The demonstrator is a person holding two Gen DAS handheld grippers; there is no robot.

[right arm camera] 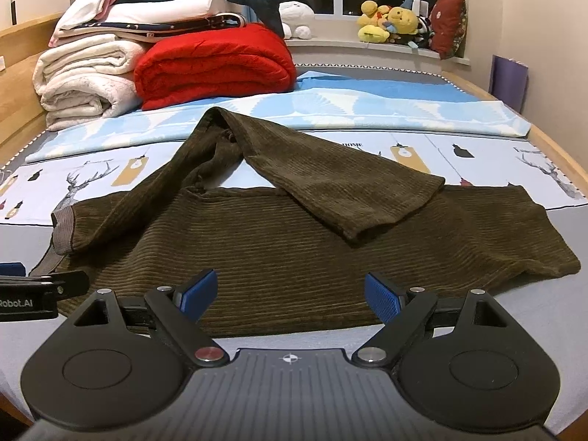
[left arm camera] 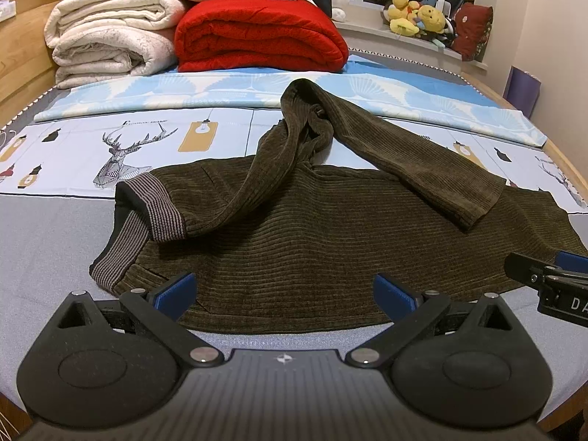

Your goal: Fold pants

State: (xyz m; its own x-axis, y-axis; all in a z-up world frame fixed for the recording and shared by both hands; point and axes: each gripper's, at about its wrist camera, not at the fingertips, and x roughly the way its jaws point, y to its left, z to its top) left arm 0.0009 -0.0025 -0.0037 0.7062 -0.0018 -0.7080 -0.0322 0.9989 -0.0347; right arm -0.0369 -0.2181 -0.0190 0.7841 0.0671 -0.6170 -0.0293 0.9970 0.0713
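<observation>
The big bed point(left arm camera: 44, 242) has a red blanket point(left arm camera: 257, 36) and white blankets point(left arm camera: 106, 33) piled at the far end; the brown pants point(left arm camera: 294, 242) lie in the middle, messy, with one leg point(left arm camera: 415, 161) flopped back over the other; the left gripper point(left arm camera: 284, 294) and right gripper point(right arm camera: 290, 296) hang near the closest edge, jaws wide apart, holding nothing; folding looks barely begun; next, I think, grab the loose leg and pull it flat.

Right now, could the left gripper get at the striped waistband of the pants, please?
Probably yes: the left gripper is open just before the pants, and the waistband lies uncovered to its left, with nothing between.
</observation>
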